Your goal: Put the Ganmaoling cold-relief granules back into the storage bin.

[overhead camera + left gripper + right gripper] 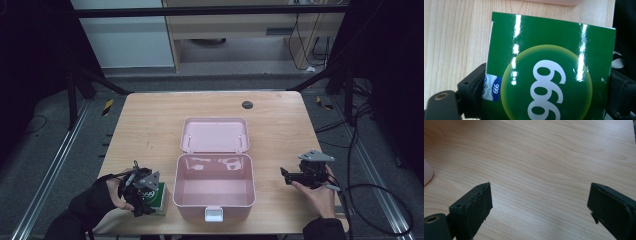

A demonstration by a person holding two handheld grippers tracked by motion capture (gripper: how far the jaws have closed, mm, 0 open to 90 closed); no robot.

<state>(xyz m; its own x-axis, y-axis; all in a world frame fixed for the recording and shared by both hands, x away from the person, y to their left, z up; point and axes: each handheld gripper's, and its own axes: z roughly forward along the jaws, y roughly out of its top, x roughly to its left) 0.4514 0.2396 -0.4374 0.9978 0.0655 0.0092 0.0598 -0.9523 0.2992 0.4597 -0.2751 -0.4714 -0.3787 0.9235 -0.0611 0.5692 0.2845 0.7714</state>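
At the desk's [150,120] near left edge, the left claw [145,192] grips a green box [549,67] printed "999", just left of an open pink case [214,200]. Near right, the right claw [287,176] hangs released, jaws wide over bare wood.

One wooden table [150,125]; one open pink box [214,185]; one green carton [549,70]; two handheld grippers, left [142,192] and right [295,176].
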